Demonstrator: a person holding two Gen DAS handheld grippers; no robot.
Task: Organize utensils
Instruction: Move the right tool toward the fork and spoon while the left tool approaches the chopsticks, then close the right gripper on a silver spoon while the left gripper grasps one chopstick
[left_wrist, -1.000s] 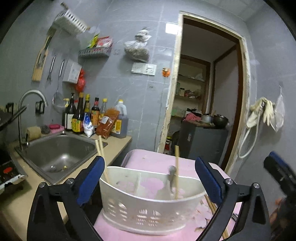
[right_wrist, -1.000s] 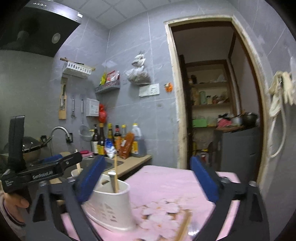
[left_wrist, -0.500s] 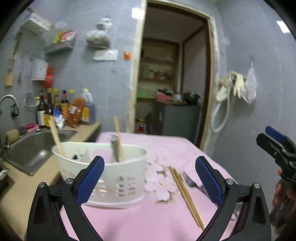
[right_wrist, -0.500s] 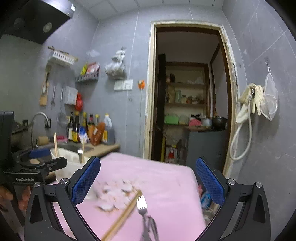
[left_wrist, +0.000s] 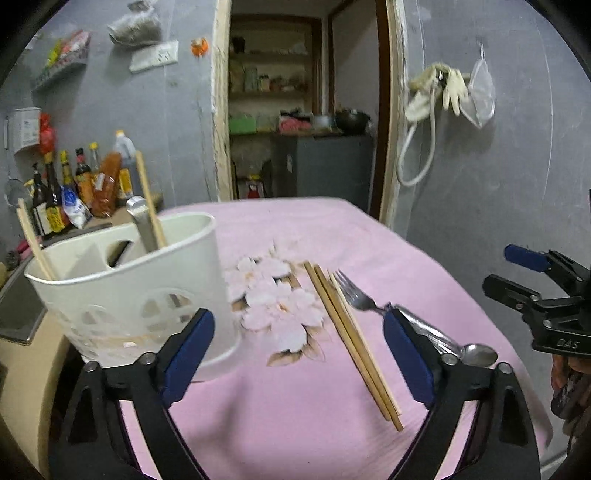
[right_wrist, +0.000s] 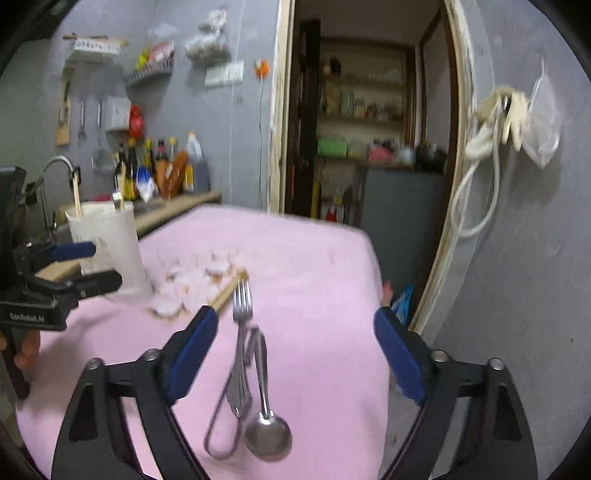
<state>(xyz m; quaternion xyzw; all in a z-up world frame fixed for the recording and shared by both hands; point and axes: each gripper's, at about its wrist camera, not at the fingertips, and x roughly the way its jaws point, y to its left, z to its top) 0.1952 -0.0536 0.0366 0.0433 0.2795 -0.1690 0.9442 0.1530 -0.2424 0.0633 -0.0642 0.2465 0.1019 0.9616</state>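
On the pink cloth (left_wrist: 280, 417) lie chopsticks (left_wrist: 351, 339), a fork (right_wrist: 242, 306) and a spoon (right_wrist: 266, 432), to the right of the white holder (left_wrist: 122, 295) (one chopstick and a metal handle stand inside). The left gripper (left_wrist: 297, 354) is closing above the chopsticks, gripping nothing. The right gripper (right_wrist: 295, 354) is closing above the fork and spoon, pads clear.
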